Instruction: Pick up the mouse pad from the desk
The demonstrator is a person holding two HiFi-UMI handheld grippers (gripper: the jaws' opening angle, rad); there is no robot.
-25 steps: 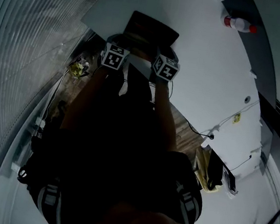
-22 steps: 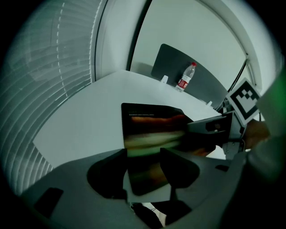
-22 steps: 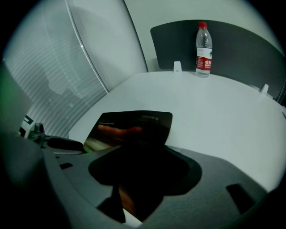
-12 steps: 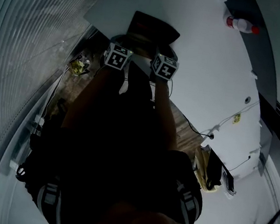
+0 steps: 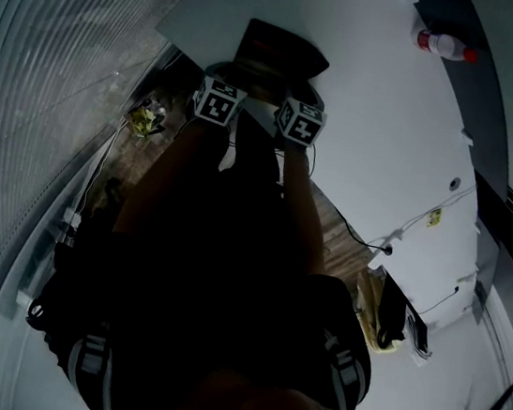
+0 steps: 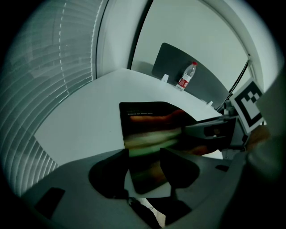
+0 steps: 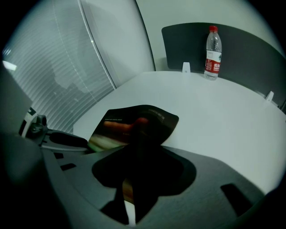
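Observation:
The dark mouse pad (image 5: 280, 49) with red and green streaks lies flat on the white desk (image 5: 379, 141), its near edge at the desk's front edge. Both grippers reach down onto that edge side by side. In the left gripper view the pad (image 6: 149, 129) runs into the gap of my left gripper (image 6: 143, 172), whose jaws stand apart on either side of it. My right gripper (image 7: 128, 188) has its jaws closing, with a narrow strip of the pad (image 7: 134, 120) showing between them. In the head view the marker cubes hide the fingertips of the left gripper (image 5: 231, 80) and the right gripper (image 5: 291, 92).
A water bottle (image 5: 440, 45) with a red cap lies far off at the desk's back, near a dark partition (image 7: 250, 49). Window blinds (image 5: 47, 75) run along the left. Cables and a bag (image 5: 383, 312) lie on the floor beside the desk.

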